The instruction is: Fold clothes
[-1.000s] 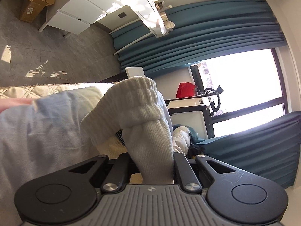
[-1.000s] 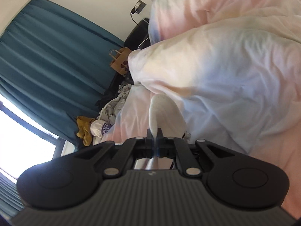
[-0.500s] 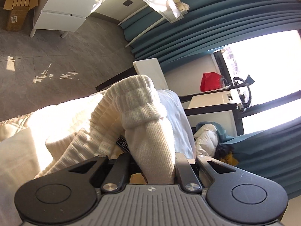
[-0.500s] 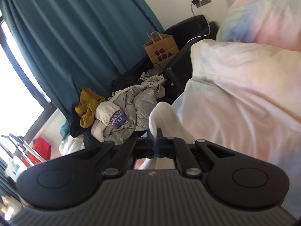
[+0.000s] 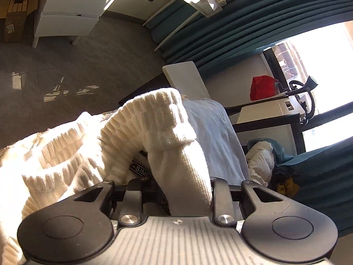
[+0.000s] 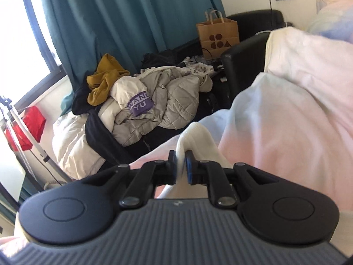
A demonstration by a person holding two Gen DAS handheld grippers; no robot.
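You're mid-lift: left gripper fingers hold the sweater, right gripper fingers pinch its edge above the bed. Next, spread it flat.

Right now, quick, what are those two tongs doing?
Left tongs: closed on the cream knit garment.
Right tongs: closed, pinching a fold of white fabric.

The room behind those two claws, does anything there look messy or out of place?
Yes. A heap of jackets and clothes is dumped loose beside the black armchair, with a mustard garment thrown on top. Nothing looks damaged. Both claws simply grip a cream knitted garment.
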